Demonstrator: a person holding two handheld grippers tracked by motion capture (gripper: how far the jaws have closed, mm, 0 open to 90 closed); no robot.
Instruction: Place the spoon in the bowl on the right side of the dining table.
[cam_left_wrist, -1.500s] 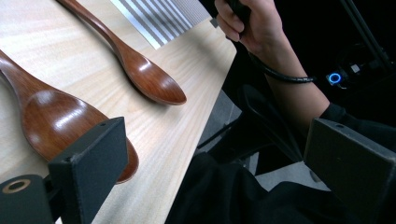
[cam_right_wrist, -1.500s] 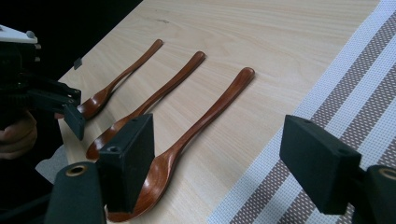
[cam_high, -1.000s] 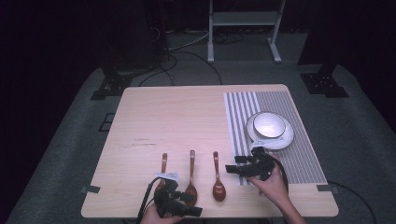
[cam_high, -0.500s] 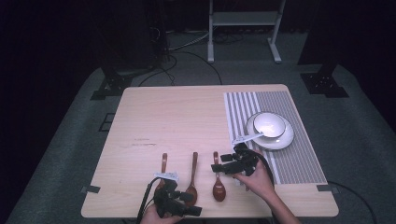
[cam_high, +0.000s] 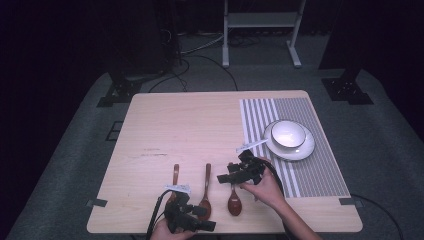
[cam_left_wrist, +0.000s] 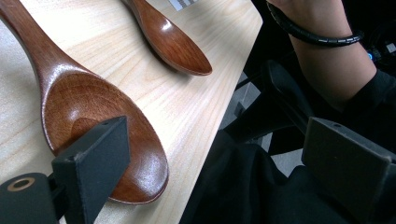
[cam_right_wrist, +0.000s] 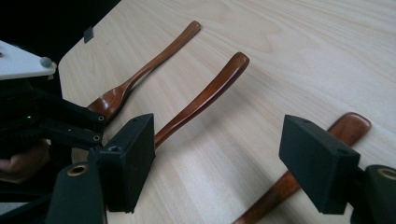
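A light wooden table (cam_high: 200, 125) stands on grey carpet (cam_high: 75, 165) in a dim room, its top lit brighter than anything around it. Beyond the far edge the floor falls into near darkness. A white metal stand (cam_high: 260, 22) rises there (two legs and a crossbar catch the light), with dark cables (cam_high: 200, 50) looping over the carpet beside it. Black stand feet (cam_high: 117, 92) sit off the far left corner, and another black base (cam_high: 347, 85) off the far right corner.
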